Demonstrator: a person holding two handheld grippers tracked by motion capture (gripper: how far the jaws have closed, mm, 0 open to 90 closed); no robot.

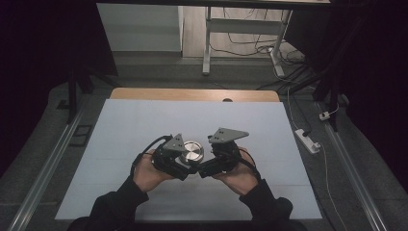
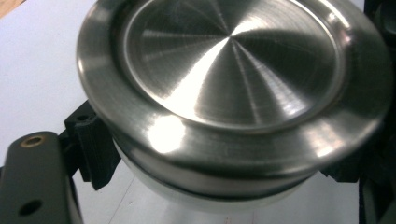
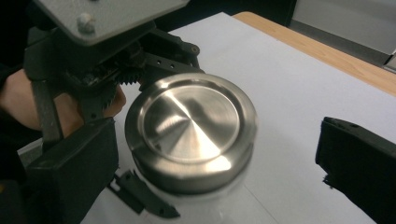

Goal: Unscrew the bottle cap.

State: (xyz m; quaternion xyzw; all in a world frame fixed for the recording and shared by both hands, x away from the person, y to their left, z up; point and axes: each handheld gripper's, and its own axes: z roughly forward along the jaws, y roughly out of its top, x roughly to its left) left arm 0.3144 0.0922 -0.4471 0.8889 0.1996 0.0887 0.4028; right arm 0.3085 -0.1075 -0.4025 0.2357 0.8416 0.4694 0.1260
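Steel lidded jar (image 1: 191, 152) clamped between left gripper (image 1: 179, 159) jaws; right gripper (image 1: 208, 166) jaws spread wide, jar between them.

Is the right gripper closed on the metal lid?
No: in the right gripper view its jaws stand wide apart, and the metal lid sits between them untouched by the right-hand jaw.

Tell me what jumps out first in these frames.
A shiny round metal lid on a pale container sits near the front middle of the white table, catching the light. The left tool is clamped on it from the person's side, while the right tool is open beside it, one jaw either side of it in the right gripper view.
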